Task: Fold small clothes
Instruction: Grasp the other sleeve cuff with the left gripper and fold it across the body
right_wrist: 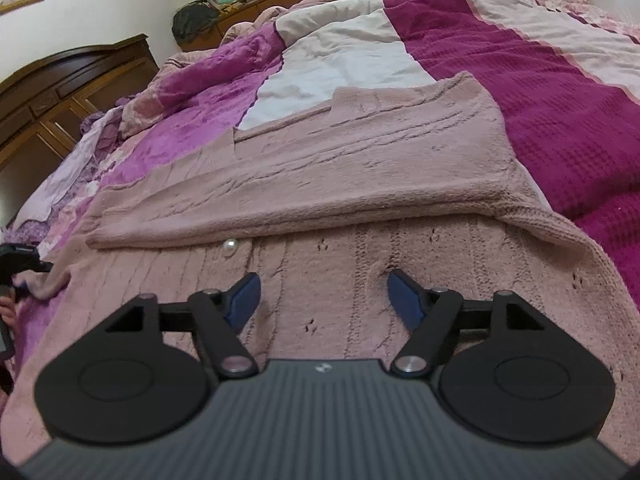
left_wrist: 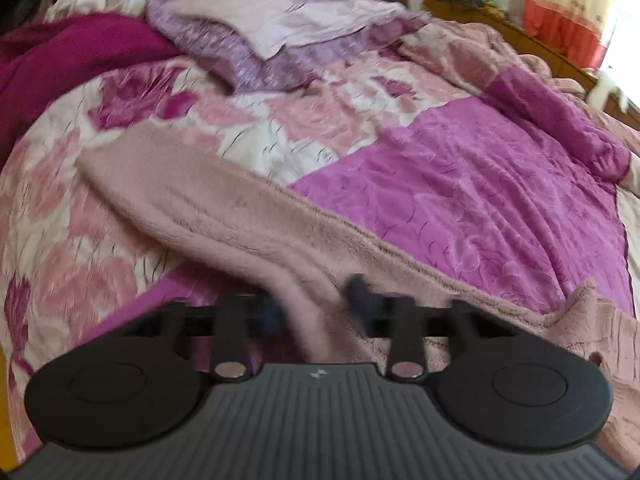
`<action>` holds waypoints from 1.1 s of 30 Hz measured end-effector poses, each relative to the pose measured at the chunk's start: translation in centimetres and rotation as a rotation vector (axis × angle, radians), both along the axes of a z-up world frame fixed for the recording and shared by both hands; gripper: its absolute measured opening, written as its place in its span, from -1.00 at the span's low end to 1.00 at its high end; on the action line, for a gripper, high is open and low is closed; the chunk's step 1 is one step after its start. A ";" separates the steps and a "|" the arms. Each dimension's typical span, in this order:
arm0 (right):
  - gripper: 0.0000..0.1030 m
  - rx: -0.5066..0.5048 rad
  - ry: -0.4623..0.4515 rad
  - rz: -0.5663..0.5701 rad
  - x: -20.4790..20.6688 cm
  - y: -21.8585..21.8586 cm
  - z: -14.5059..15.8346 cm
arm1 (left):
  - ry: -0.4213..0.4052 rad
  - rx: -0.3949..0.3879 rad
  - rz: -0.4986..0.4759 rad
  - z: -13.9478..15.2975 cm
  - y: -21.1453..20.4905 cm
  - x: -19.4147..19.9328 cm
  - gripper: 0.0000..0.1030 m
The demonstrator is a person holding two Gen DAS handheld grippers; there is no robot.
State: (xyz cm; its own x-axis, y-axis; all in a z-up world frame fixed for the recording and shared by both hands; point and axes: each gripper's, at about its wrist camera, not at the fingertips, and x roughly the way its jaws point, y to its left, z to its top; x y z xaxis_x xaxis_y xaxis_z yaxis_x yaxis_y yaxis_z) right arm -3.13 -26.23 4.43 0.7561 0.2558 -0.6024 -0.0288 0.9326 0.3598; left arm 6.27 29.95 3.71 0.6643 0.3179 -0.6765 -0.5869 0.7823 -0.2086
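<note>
A dusty-pink knitted cardigan (right_wrist: 360, 168) lies flat on the bed, one side folded over its body, with a pearl button (right_wrist: 230, 246) by the fold. Its long sleeve (left_wrist: 208, 204) runs slantwise across the quilt in the left wrist view. My left gripper (left_wrist: 318, 304) is shut on the near part of that sleeve, with fabric bunched between the blurred blue pads (left_wrist: 360, 292). My right gripper (right_wrist: 324, 296) is open just over the cardigan's lower body, its blue pads (right_wrist: 244, 296) wide apart with only flat knit below them. The left gripper (right_wrist: 20, 264) also shows at the right wrist view's left edge.
A purple and pink floral quilt (left_wrist: 480, 184) covers the bed. A magenta blanket (right_wrist: 540, 92) lies to the right of the cardigan. Lilac clothes (left_wrist: 280, 28) are heaped at the far side. A dark wooden headboard (right_wrist: 60, 84) and a curtain (left_wrist: 568, 16) stand beyond.
</note>
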 end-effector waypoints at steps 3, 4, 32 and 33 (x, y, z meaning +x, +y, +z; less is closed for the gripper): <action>0.42 0.012 -0.001 -0.003 0.0 -0.1 0.0 | -0.050 -0.019 0.003 0.6 0.4 -0.7 -0.74; 0.42 0.020 -0.002 -0.004 0.0 -0.2 0.0 | -0.069 -0.006 0.009 1.1 0.3 -1.1 -0.74; 0.43 0.008 0.036 -0.032 -0.7 -0.7 2.9 | -0.393 0.242 -0.290 13.8 -15.4 -3.2 -0.75; 0.43 0.011 0.035 -0.037 -0.8 -0.9 3.0 | -0.400 0.241 -0.309 14.0 -16.4 -3.1 -0.75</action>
State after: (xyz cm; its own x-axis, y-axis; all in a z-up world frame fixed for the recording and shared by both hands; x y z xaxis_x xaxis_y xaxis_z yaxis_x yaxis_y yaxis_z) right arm -3.89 -27.09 7.45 0.7436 0.2343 -0.6263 0.0187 0.9289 0.3699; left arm 3.16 13.59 17.73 0.9410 0.1827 -0.2848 -0.2351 0.9584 -0.1618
